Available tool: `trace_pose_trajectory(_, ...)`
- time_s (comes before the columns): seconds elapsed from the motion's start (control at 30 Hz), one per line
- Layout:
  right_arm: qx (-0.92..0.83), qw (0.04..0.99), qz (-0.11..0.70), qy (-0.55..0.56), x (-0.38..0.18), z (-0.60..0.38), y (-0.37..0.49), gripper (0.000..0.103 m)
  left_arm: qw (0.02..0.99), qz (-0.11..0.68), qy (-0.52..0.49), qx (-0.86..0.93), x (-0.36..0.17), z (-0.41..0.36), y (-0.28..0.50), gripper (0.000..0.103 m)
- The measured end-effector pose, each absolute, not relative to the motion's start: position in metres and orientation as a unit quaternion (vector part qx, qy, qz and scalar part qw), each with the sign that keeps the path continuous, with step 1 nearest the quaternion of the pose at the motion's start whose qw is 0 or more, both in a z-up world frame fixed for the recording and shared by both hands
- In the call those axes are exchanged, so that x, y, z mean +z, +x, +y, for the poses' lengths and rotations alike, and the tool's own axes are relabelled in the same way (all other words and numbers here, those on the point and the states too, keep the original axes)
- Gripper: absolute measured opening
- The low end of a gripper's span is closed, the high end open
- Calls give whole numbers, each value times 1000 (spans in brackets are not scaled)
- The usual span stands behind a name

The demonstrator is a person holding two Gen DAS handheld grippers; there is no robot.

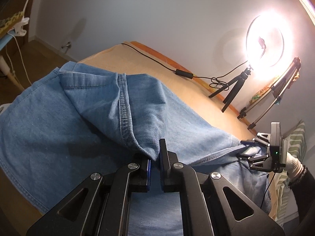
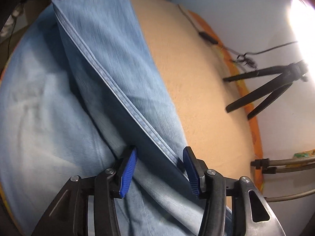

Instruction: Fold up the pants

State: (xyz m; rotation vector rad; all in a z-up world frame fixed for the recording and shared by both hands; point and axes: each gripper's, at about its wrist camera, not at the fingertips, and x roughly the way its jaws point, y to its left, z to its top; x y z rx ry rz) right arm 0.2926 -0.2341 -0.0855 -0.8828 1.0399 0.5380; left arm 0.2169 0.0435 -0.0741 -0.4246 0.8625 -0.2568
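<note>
On orange bedspread (image 1: 196, 98), blue denim pants (image 1: 59, 118), creased, half-lifted

We see a lit ring light (image 1: 264, 40) on a black tripod (image 1: 231, 90), its cable (image 1: 149, 58) across the orange bed (image 1: 177, 90), by a white wall (image 1: 157, 9).

Light blue denim pants (image 1: 82, 118) with paler faded patches fill the left and centre. Beneath them a peach-orange bed cover (image 2: 196, 90). Both black grippers carry blue pads (image 2: 128, 174). White wall (image 1: 157, 15) at top.
</note>
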Motion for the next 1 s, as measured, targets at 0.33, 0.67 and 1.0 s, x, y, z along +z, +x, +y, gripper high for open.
trace_pose_trajectory(0.33, 200, 784, 446, -383, -37, -239, 253, 0, 875, 400, -239, -133, -76, 58, 205, 5)
trace_pose_trajectory(0.67, 244, 792, 426, -363, 13, -207, 127, 0, 865, 399, -280, -121, -97, 92, 161, 5)
trace_pose_trajectory(1.0, 288, 766, 486, -306, -58, -185, 89, 0, 888, 413, -185, -77, -95, 104, 135, 14)
